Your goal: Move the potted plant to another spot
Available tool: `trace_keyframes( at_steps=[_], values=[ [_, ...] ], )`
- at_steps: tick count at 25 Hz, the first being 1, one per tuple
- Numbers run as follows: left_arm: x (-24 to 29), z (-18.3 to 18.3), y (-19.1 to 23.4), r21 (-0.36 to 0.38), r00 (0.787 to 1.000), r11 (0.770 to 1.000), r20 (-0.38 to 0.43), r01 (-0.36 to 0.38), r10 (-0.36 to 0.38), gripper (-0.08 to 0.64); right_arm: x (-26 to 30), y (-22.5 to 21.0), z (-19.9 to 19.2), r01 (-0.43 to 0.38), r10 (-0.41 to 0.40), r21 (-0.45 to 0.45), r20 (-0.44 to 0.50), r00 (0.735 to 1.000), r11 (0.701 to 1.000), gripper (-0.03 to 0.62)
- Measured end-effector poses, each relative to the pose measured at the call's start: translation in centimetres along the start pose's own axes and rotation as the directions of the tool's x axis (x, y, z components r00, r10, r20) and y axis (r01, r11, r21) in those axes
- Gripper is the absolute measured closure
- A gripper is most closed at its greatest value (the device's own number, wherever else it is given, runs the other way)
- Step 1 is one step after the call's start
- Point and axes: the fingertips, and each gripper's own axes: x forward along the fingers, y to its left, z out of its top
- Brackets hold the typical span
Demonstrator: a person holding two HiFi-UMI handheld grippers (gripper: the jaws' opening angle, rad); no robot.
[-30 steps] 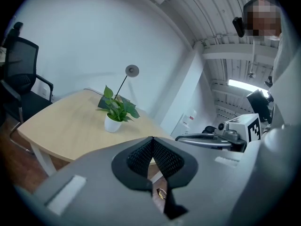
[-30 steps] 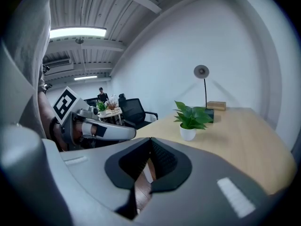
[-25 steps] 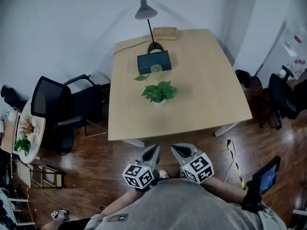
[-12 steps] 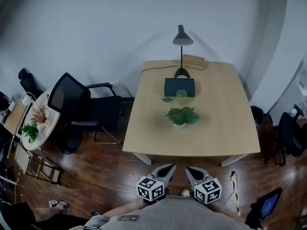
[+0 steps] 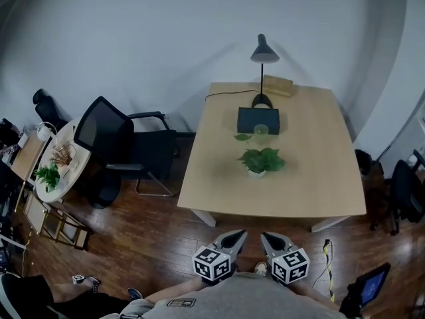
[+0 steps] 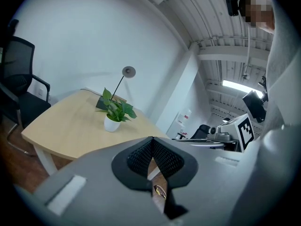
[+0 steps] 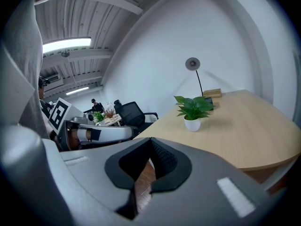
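I count two grippers at six o'clock, left gripper (image 5: pixel 240 234) and right gripper (image 5: pixel 266 236). One table (image 5: pixel 312 185), one lamp (image 5: pixel 263 49), one box (image 5: pixel 258 119). Two plants: potted plant (image 5: pixel 262 160) at twelve, side plant (image 5: pixel 48 176) at nine. At least two chairs: near chair (image 5: pixel 111 145) at nine, far chair (image 5: pixel 405 195) at three.

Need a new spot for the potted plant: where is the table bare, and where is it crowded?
Bare: the table left of the potted plant, toward the office chair; its right side; the near strip before the plant. Crowded: the far middle, where the dark box, lamp and wooden block stand behind the plant.

Open tabletop (image 5: pixel 219 186) before plant (image 5: pixel 261 159); box (image 5: pixel 258 119) behind
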Motion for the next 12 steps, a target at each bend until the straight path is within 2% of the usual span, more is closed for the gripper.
trace_keyframes(
  at_steps=[12],
  values=[
    [-0.80, -0.19, 0.89, -0.020, 1.000, 1.000, 0.010, -0.013, 0.013, 0.566, 0.43, 0.49, -0.06, 0.003, -0.003, -0.006, -0.009, 1.000, 1.000, 0.586]
  ],
)
